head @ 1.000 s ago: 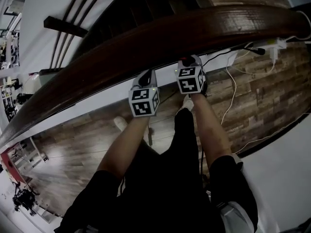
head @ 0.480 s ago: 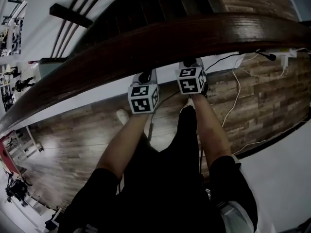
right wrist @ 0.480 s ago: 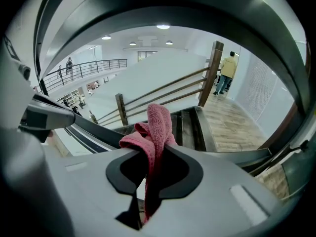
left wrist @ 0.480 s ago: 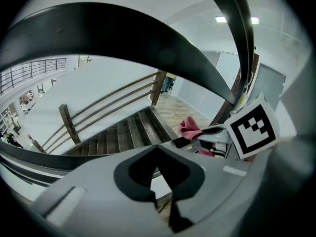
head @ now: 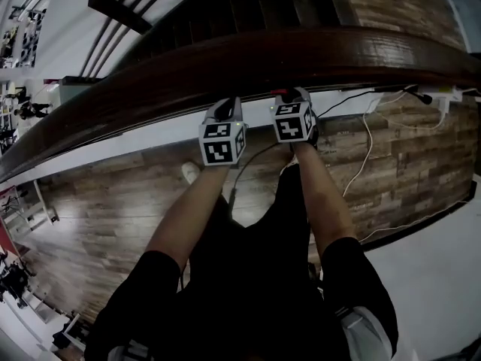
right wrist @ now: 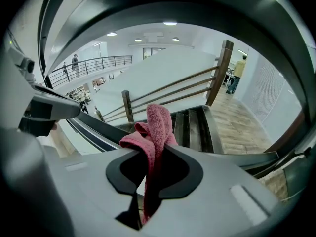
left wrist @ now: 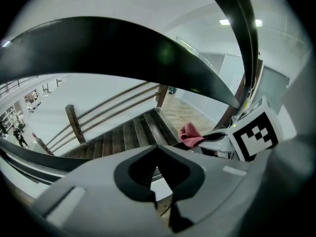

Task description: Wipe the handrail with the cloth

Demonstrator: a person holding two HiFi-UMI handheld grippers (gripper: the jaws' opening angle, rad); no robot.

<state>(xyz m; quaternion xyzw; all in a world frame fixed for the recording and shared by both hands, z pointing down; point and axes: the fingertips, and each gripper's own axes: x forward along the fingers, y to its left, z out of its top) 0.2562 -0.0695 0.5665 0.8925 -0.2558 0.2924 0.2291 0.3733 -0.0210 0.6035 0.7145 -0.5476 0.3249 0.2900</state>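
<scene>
While right gripper [right wrist: 143, 197] pinches one cloth [right wrist: 157, 125], left gripper [left wrist: 161, 184] closed, empty.

Head view: front ends hidden
The handrail [head: 248, 59] covers the tips of left gripper [left wrist: 157, 179], right gripper [right wrist: 147, 181] and most of the cloth [right wrist: 157, 127]; rail ends cropped.

White cables [head: 366, 138] are lying across the wood-plank floor [head: 113, 201], and a white shoe [head: 189, 172] is standing on it.
</scene>
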